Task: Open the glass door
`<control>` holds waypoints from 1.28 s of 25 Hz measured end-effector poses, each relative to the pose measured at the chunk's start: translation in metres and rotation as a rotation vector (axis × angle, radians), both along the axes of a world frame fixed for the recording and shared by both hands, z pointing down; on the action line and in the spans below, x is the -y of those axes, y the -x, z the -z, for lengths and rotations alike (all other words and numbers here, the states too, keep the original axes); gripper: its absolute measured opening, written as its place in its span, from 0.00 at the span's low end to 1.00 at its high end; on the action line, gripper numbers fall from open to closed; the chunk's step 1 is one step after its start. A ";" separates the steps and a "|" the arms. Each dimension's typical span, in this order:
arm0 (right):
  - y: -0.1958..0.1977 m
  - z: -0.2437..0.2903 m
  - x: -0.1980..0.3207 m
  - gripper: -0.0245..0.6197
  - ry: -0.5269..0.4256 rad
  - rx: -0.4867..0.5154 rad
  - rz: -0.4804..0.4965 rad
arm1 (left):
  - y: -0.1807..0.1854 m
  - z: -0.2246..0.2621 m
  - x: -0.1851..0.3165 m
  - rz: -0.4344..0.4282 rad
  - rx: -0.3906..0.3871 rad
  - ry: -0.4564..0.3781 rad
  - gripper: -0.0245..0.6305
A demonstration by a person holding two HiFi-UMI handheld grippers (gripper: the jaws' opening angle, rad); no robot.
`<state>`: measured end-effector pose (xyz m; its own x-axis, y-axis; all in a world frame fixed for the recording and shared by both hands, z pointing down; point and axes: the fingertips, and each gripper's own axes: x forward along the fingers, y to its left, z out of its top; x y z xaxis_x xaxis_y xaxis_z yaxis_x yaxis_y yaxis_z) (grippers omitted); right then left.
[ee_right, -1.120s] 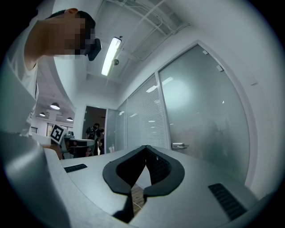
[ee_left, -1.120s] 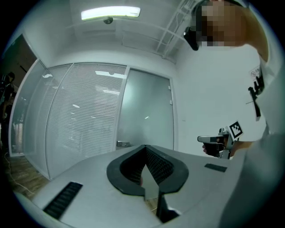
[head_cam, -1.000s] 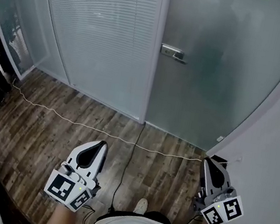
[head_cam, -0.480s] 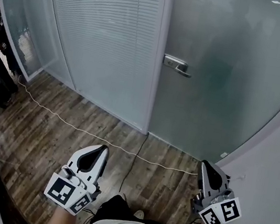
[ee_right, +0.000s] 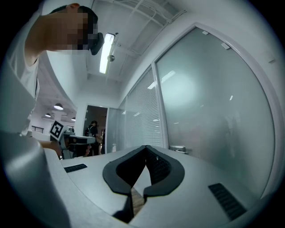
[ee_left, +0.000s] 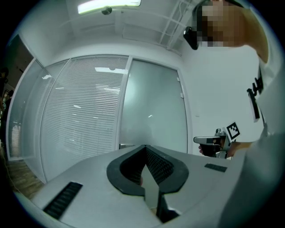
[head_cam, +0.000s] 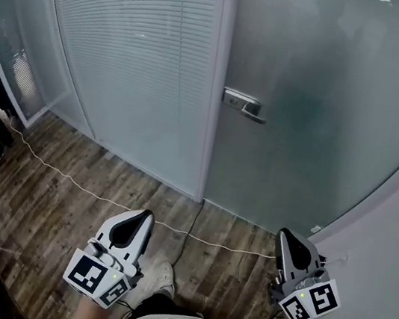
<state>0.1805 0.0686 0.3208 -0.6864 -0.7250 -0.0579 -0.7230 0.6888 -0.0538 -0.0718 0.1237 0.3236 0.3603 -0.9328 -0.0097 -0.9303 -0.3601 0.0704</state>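
The frosted glass door (head_cam: 323, 100) stands shut, filling the upper right of the head view, beside a fixed glass panel backed with white slatted blinds (head_cam: 134, 53). Its silver metal lever handle (head_cam: 243, 104) sits at the door's left edge, with its long axis level and the lever running rightward from the frame. Both grey tongs are held low over the wood-plank floor (head_cam: 64, 200), pointing level at the door. The left tongs (head_cam: 138, 219) are closed on nothing, and so are the right tongs (head_cam: 289, 240). The handle lies ahead of and above both, well apart from them, between their lines. The right tongs look slightly nearer, on the lever's free-end side.
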 end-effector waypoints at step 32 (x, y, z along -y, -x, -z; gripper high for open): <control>0.092 -0.001 0.213 0.04 0.050 -0.017 -0.181 | 0.073 0.000 0.260 -0.248 0.012 0.029 0.04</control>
